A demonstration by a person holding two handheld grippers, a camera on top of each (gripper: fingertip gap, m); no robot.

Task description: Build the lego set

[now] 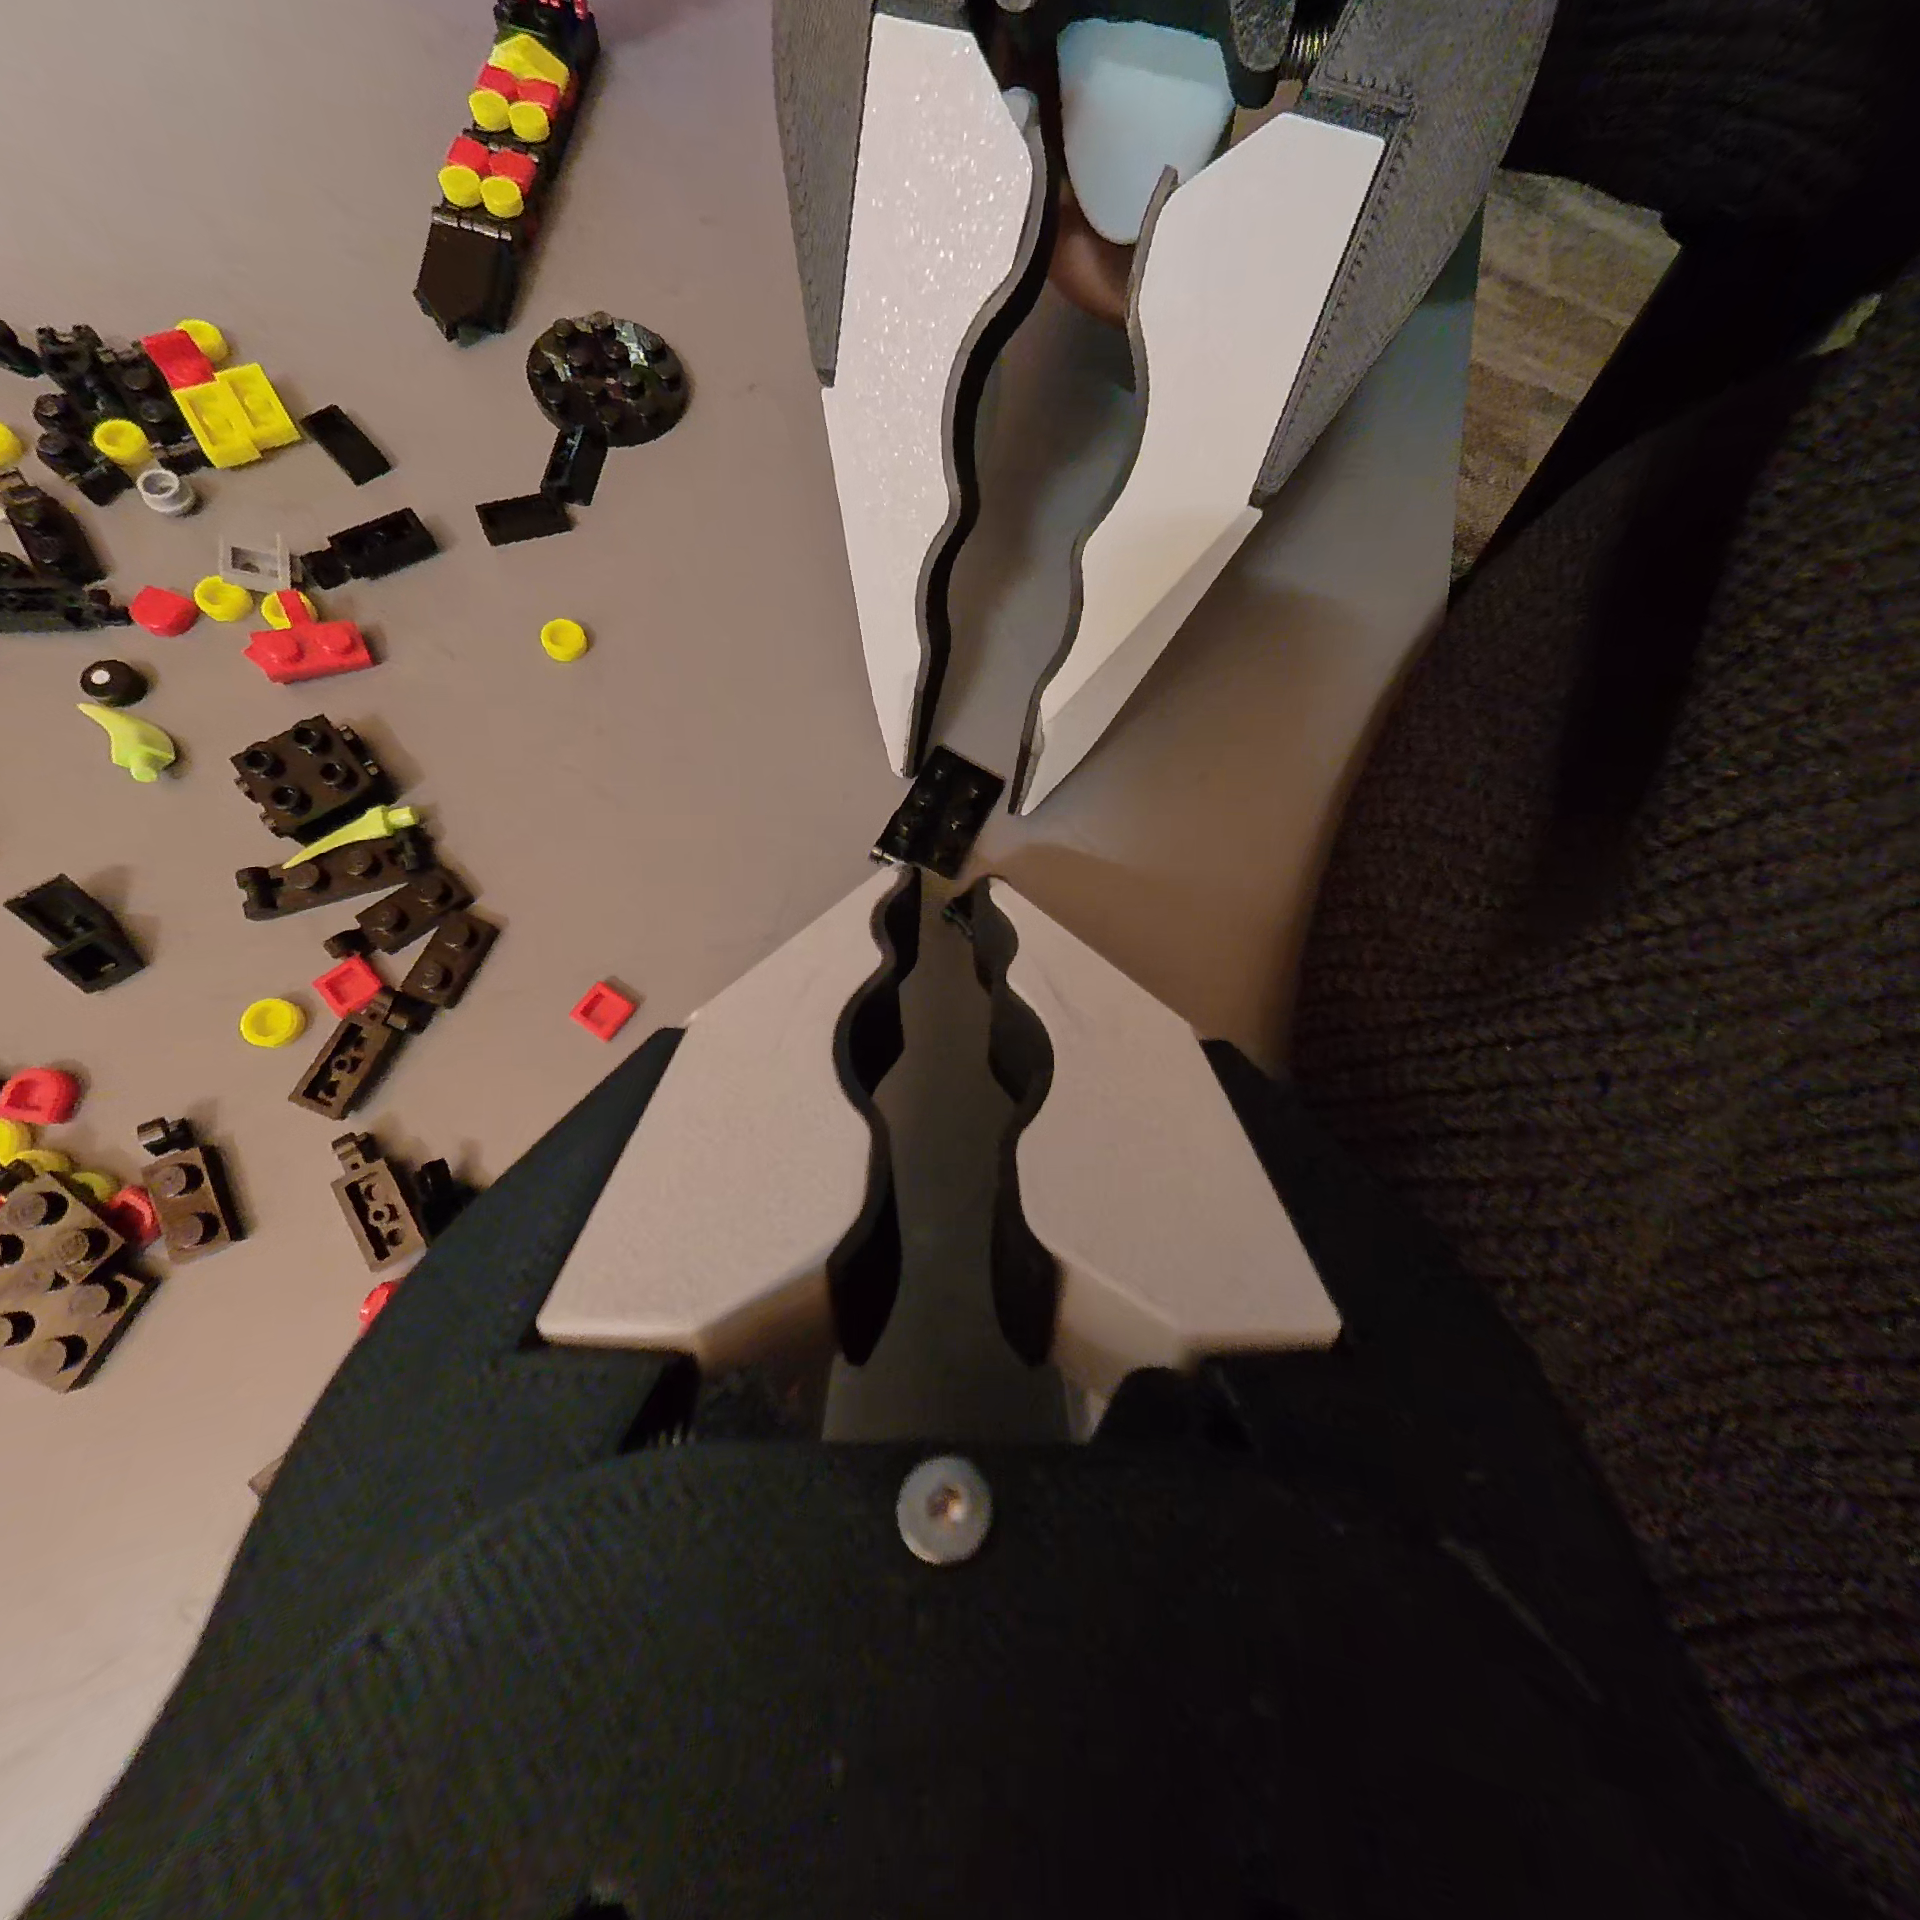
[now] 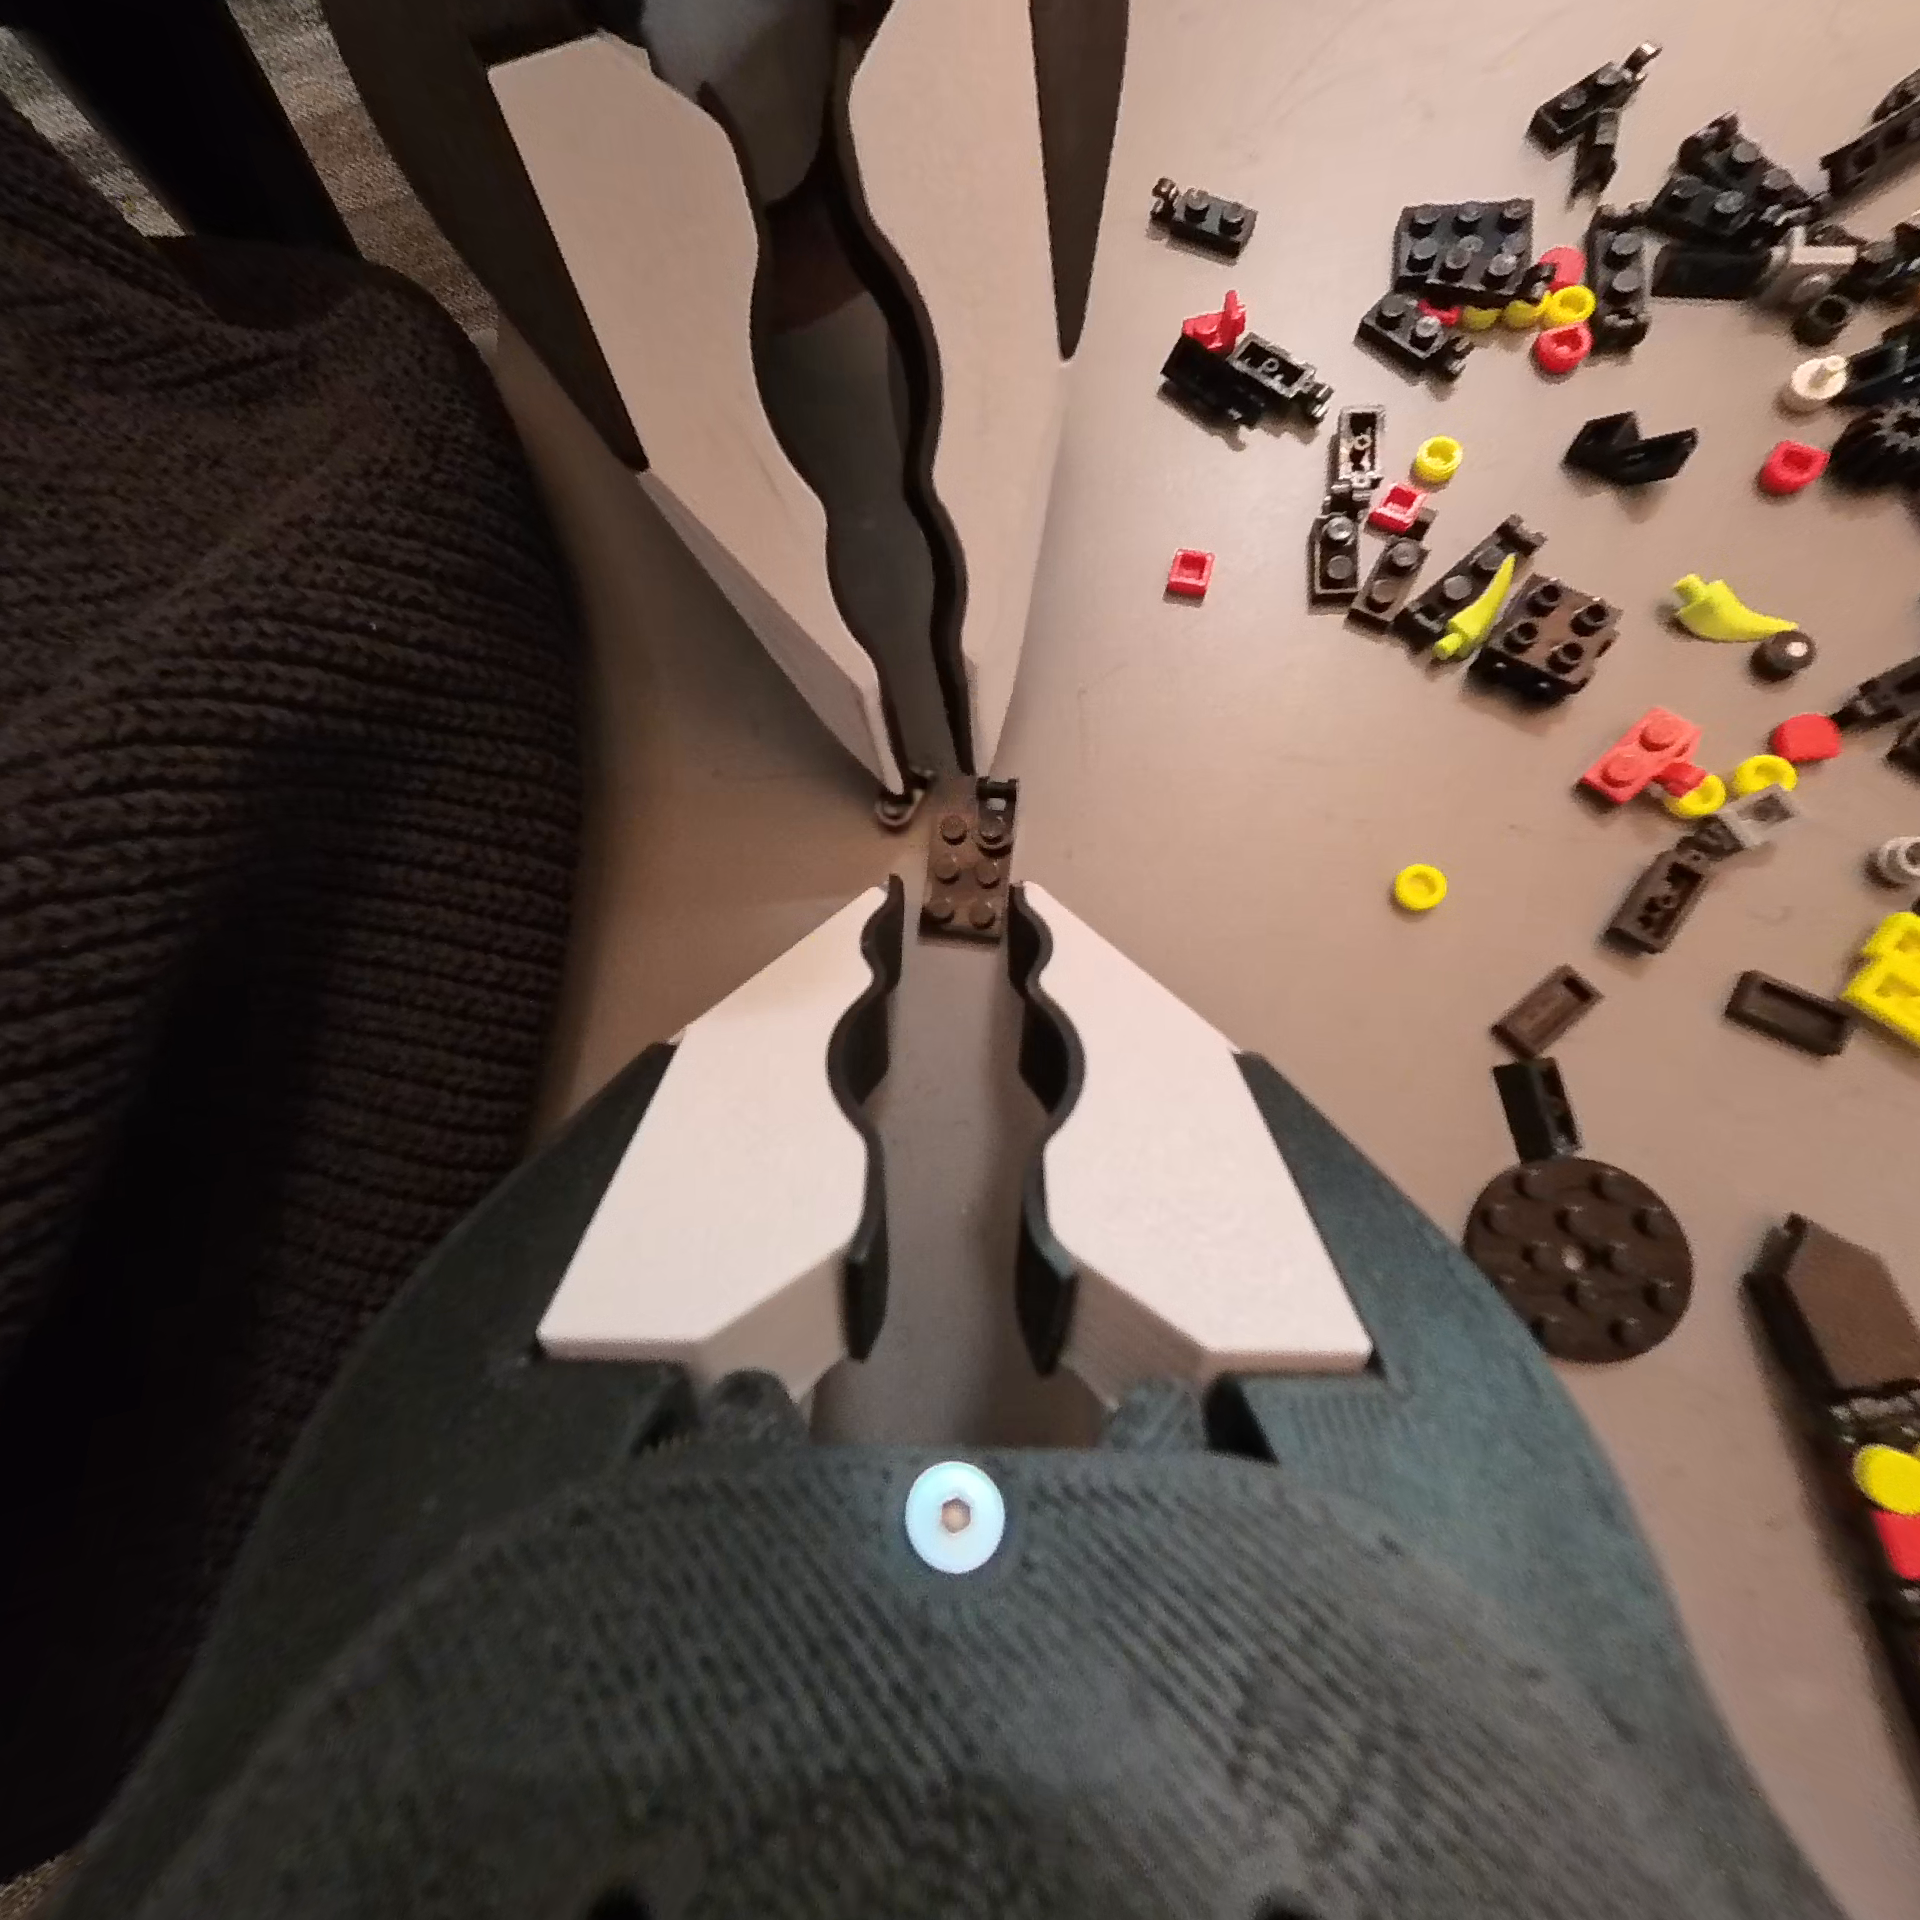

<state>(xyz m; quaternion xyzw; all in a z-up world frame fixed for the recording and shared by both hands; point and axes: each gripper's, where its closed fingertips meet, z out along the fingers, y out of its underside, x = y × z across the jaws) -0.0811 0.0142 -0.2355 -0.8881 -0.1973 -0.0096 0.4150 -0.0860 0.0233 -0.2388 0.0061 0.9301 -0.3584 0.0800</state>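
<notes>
Both grippers meet tip to tip just above the grey table. My right gripper is shut on a small black studded plate. In the left wrist view it comes in from the top, holding the same plate. My left gripper is nearly closed on a tiny black clip piece at the plate's end. The right wrist view shows the left gripper and that clip piece against the plate's far edge.
Loose black, red and yellow pieces are scattered on the table, also in the right wrist view. Among them are a round black plate and a long black build with red and yellow studs. A dark knitted garment lies beyond the table edge. Both grippers' tips are close together, under 4 cm apart. Left tips and right tips are each some 10 centimetres from the dark knitted garment. It turns up in the right wrist view as well.
</notes>
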